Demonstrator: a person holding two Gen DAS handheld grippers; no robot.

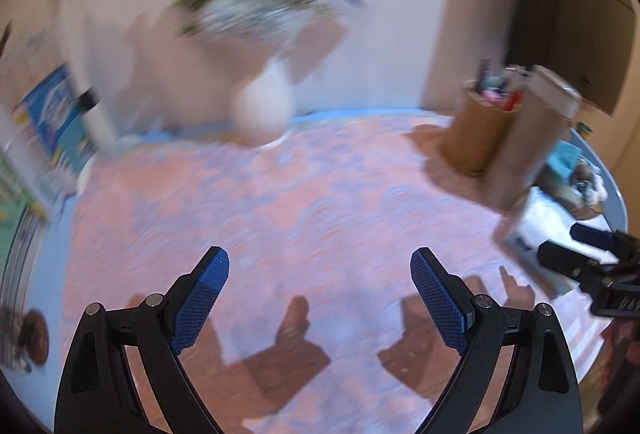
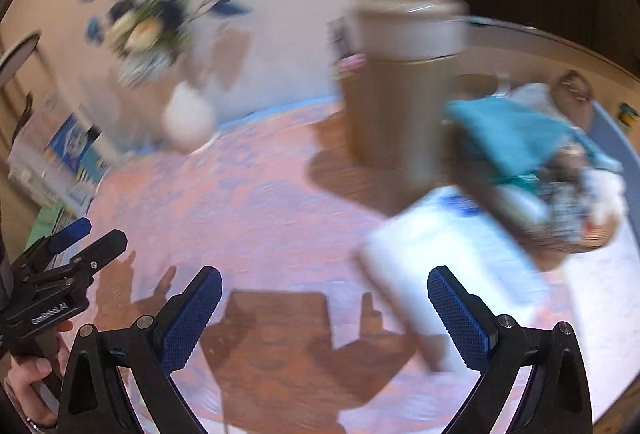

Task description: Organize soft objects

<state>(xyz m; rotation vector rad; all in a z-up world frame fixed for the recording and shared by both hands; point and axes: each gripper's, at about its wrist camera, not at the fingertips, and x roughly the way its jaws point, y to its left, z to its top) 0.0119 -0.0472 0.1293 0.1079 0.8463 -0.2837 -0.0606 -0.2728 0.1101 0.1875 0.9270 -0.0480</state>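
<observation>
Both wide open, empty: left gripper [image 1: 320,298], right gripper [image 2: 324,318]; risks clipping tall canister [image 2: 400,94] reaching cloth pile [image 2: 520,138].

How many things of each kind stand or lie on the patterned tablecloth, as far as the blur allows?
White vase with flowers: 1
Tall brown containers: 2
White packet: 1
Basket of cloths: 1
Total: 5
</observation>
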